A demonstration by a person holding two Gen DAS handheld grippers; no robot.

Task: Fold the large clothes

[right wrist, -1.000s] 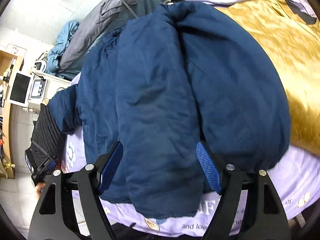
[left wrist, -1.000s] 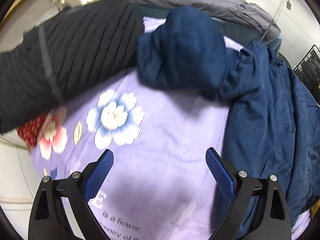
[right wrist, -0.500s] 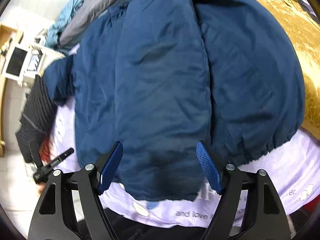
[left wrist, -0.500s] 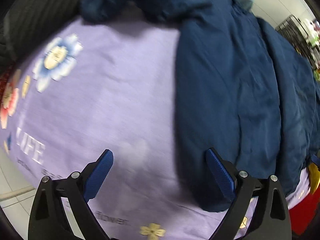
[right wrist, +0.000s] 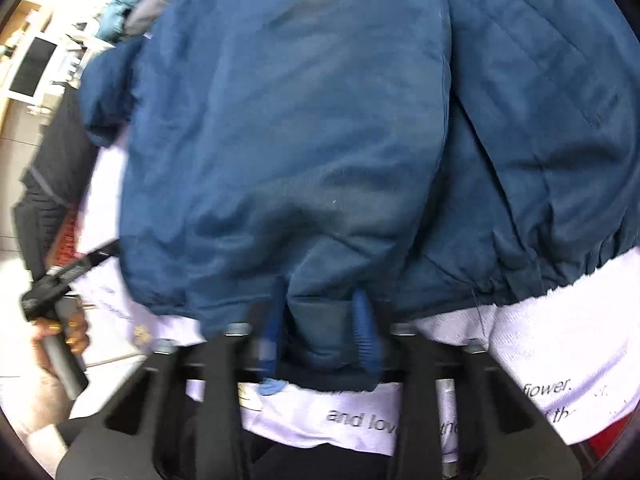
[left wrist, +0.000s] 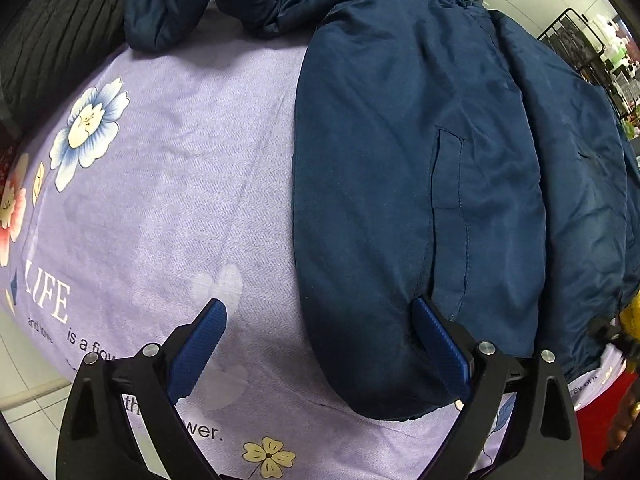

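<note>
**Taking hold of the hem for the first fold**

The padded navy-blue jacket point(left wrist: 420, 184) lies spread on the lilac flower-printed bedsheet point(left wrist: 180, 184), its hem at the bed's near edge. The right claw point(right wrist: 320, 332), angled steeply down, is closing on a bunch of that hem, fabric already between its pads. The left claw point(left wrist: 320, 348) points straight down, wide open, straddling the jacket's left hem corner, gripping nothing. Next, I judge, the left must pinch too, then both lift the hem towards the collar.
</note>
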